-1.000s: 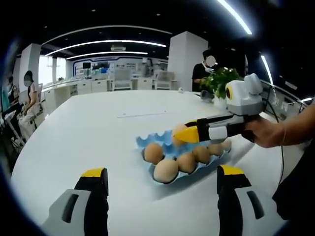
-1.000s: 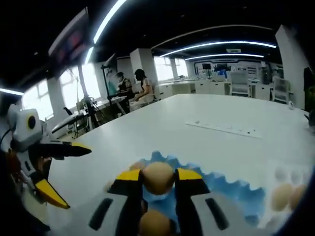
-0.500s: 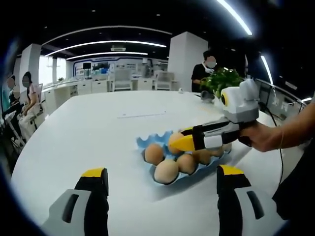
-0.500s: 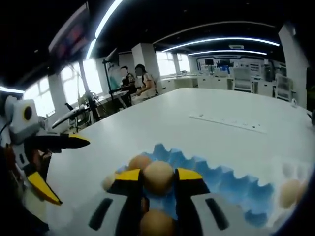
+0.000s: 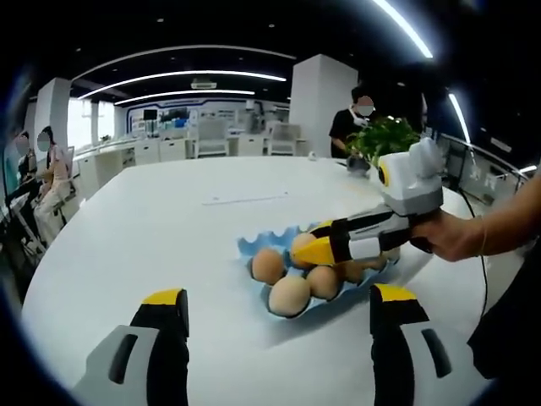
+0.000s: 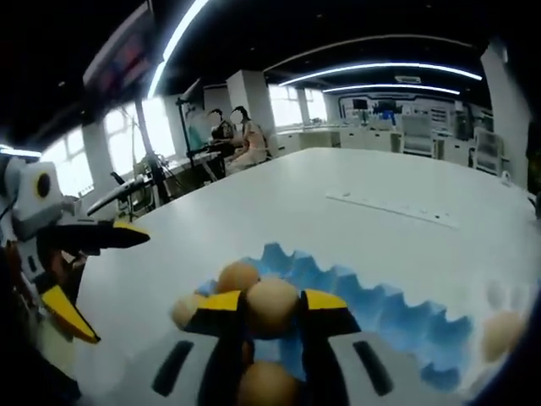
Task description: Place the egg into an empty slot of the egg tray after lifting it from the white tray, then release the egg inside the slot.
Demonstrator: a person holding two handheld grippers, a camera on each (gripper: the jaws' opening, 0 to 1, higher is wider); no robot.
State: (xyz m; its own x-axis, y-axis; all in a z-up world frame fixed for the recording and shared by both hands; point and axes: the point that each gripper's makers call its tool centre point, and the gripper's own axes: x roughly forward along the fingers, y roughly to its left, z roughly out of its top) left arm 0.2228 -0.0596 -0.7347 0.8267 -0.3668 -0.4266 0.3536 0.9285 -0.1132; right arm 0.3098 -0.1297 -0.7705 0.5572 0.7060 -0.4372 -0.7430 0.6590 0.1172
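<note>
Egg [image 6: 271, 305] position: we see it pinched between the yellow tips of the right claw [image 6: 272, 308], lower centre of the right gripper view, above the blue scalloped egg tray [image 6: 397, 320]. Left claw [image 5: 275, 306] stands spread over the smooth white desk [image 5: 169, 228].

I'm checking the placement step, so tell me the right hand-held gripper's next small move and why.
Probably ease it down a little further before opening. The right hand-held gripper is shut on the egg above the blue egg tray, beside eggs already seated, and I can't tell that it rests in a slot yet.
</note>
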